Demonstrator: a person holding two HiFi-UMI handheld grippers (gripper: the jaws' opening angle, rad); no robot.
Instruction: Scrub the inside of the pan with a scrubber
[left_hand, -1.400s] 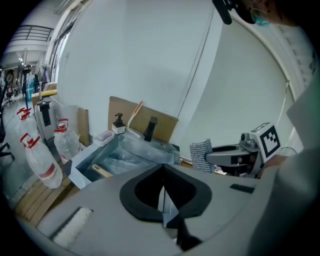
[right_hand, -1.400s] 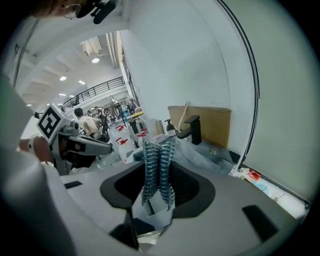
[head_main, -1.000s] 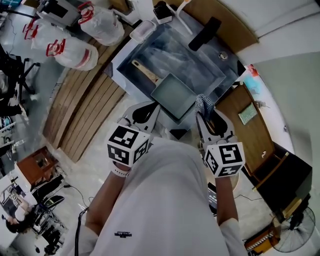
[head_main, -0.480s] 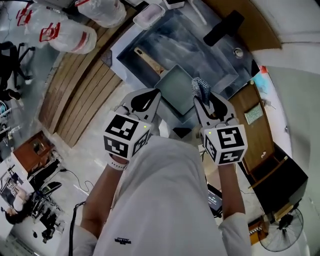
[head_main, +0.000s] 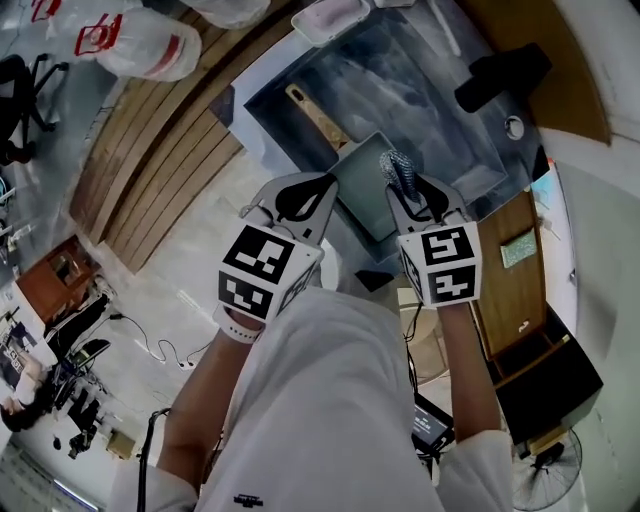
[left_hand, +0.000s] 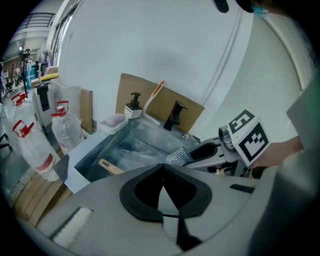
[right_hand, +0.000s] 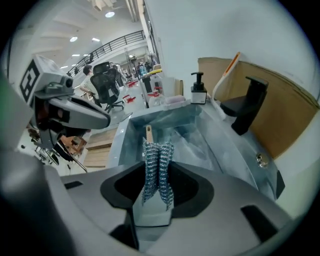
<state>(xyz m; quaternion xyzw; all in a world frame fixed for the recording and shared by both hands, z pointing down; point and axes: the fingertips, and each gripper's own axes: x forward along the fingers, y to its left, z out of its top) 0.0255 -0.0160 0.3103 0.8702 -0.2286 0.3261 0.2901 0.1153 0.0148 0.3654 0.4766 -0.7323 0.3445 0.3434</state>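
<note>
The scrubber (right_hand: 157, 169), a wad of metal mesh, is seen clamped between the jaws of the right gripper (right_hand: 156, 165), which are closed down onto it. Its free end sticks out past the jaw tips. The jaws of the left gripper (left_hand: 163, 172) are pressed together, with nothing held between them.

Just ahead of and below both pairs of jaws, the pan (head_main: 365, 198) is found lying in the sink (head_main: 440, 120). It is a square pan, with its wooden handle (head_main: 314, 113) directed away from the jaws. In the head view the scrubber is placed over the pan's near right edge, beyond the right jaw tips. Contact with the pan's floor cannot be confirmed. Farther beyond the jaws, a black faucet (head_main: 503, 75) is seen at the sink's far rim.

The scrubber is judged to be taken up and brought to the pan. The scrubbing itself is judged not yet done: the pan is not steadied by the left jaws, and its inside remains to be rubbed over.
</note>
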